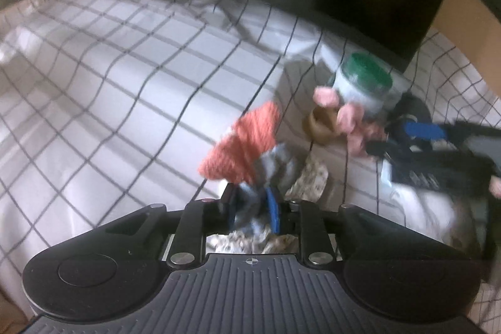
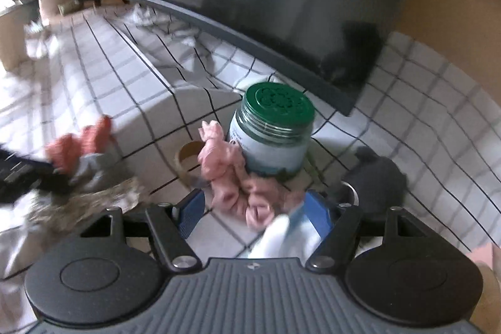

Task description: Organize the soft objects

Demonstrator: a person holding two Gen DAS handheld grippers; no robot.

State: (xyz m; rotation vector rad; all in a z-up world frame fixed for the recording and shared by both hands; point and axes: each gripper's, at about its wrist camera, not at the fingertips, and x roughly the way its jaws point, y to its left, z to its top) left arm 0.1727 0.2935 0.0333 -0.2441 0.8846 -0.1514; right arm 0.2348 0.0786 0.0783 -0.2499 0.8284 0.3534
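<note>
Soft orange-and-grey sock (image 1: 247, 151) sits pinched in my left claw (image 1: 254, 210), its blue pads narrowed onto the grey end, the orange toe sticking up and blurred. Only the right view shows the dark grey cloth (image 2: 377, 177) beside the green-lidded jar (image 2: 271, 133), and my right claw (image 2: 255, 212) spread wide around the pink ruffled scrunchie (image 2: 231, 177), which leans against the jar. From the left view I see a speckled cloth (image 1: 308, 180) under the sock. Everything lies on the checked sheet (image 1: 125, 89), near the black panel.
</note>
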